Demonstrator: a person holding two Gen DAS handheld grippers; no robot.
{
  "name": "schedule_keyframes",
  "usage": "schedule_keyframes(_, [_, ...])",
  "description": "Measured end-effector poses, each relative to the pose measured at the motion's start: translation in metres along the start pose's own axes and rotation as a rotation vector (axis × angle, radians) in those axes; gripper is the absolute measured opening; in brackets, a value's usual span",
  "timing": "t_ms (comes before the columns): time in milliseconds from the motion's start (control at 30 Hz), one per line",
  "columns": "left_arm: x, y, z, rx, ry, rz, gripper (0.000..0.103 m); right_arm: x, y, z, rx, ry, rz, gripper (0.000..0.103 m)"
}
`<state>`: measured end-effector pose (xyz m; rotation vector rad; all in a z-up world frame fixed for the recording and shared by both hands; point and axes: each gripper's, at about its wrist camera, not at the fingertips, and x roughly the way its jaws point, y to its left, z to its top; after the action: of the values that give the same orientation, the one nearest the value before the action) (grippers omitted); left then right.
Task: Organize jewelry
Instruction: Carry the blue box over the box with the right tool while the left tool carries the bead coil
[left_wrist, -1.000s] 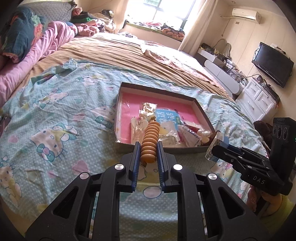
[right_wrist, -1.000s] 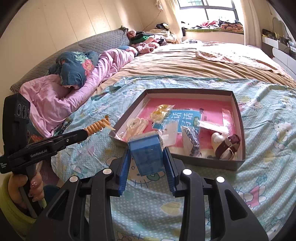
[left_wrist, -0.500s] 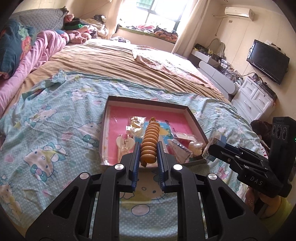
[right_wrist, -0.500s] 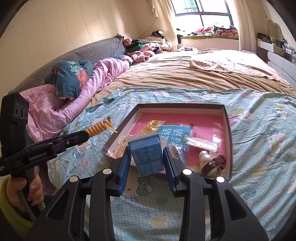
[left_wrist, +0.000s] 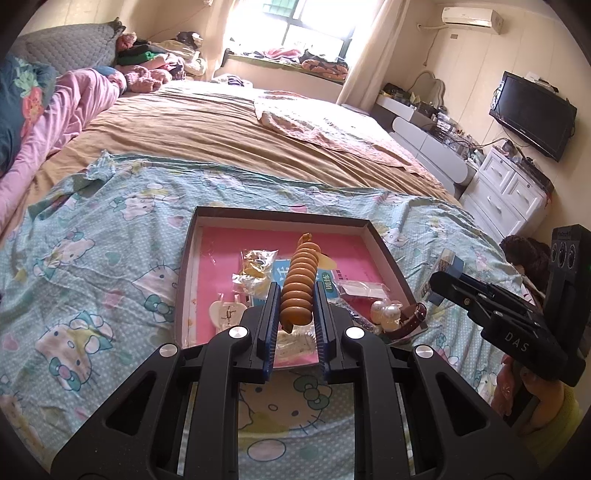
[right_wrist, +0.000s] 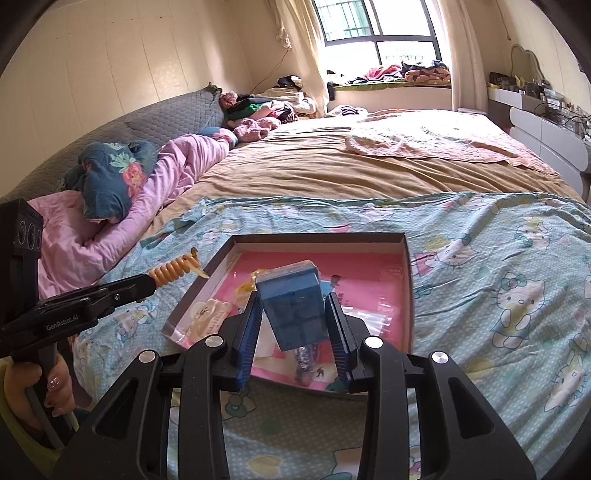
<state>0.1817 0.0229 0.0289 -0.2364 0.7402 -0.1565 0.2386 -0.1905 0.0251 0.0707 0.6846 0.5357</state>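
Left wrist view showed the left gripper (left_wrist: 294, 314) clamped on an orange spiral coil hair tie (left_wrist: 298, 288), its long axis pointing straight ahead over the shallow dark cardboard box with a pink floor (left_wrist: 280, 219). The right gripper (right_wrist: 293, 325) pinched a tilted blue translucent plastic case (right_wrist: 294, 308) above the same box, on the cartoon-cat bedsheet (right_wrist: 498, 258).

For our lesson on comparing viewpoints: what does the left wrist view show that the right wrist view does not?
Only the left wrist view shows the television, the white drawers and the pearls in the tray. Only the right wrist view shows the blue box front-on and the person's left hand. Both show the pink-lined tray, the orange spiral hair tie in the left gripper, and the bed.
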Motion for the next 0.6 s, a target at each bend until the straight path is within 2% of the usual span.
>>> schedule_keyframes(367, [0.025, 0.002, 0.001, 0.004, 0.03, 0.017, 0.011, 0.016, -0.014, 0.01, -0.003, -0.004, -0.037, 0.034])
schedule_keyframes(600, [0.042, 0.008, -0.002, -0.001, 0.06, 0.022, 0.011, 0.033, -0.015, 0.004, -0.011, 0.037, -0.037, 0.034])
